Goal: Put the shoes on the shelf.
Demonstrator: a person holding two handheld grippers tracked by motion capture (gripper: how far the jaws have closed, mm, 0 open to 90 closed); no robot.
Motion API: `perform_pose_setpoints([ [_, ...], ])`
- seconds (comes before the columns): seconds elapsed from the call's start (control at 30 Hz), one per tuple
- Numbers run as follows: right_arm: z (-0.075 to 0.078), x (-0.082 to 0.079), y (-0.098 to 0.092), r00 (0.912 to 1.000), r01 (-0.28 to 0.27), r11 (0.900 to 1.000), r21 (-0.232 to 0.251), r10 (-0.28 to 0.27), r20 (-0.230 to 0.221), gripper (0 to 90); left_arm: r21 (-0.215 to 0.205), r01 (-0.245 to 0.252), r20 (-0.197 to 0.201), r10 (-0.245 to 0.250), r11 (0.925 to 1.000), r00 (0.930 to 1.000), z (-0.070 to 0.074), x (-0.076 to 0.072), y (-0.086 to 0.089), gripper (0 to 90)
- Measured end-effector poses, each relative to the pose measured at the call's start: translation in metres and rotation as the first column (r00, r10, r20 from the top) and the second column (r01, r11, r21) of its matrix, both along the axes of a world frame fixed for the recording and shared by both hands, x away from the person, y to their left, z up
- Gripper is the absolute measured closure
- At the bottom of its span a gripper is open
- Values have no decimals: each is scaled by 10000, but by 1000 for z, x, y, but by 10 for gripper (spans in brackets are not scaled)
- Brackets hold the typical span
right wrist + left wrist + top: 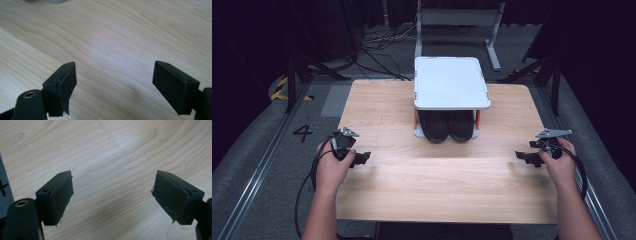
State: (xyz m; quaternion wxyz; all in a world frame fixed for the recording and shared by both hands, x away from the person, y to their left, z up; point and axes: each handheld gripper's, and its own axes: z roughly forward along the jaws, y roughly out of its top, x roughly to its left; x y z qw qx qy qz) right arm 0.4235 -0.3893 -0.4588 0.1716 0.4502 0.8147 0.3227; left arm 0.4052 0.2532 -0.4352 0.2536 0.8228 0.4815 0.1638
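Hovering low over the wooden table (437, 185), the left gripper (362, 158) and right gripper (523, 157) both stand with jaws spread wide and nothing between them; in each gripper view bare wood grain lies in the gap, and no pad touches the board. The right gripper's fingertips point inward from the table's right edge, the left gripper's from its left edge, the two well apart. Between them and farther from the person stands a small white rack (452, 82), and under its top shelf sits a pair of black shoes (448, 126), toes toward the grippers. The shelf hides the shoes' rear halves, and the rack's lower level is hard to make out. Beyond the table, cables (382, 42) trail over a grey floor before dark curtains; a painted numeral 4 (302, 132) lies just outside the left gripper.
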Motion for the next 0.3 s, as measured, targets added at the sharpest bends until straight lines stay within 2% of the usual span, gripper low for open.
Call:
perform_pose_setpoints([
  [0.2,-17,5,2,9998,-7,10000,-99,6,-180,201,112,-257,-7,257,9996,9997,-11,1,5,173],
  [0.23,-19,6,2,9998,68,10000,-61,-69,-204,187,65,-305,104,305,9995,9995,-13,1,6,173],
  [0.3,-20,8,1,9998,182,9998,-28,-182,-121,182,-27,-356,-21,356,9994,9994,-16,0,6,174],
])
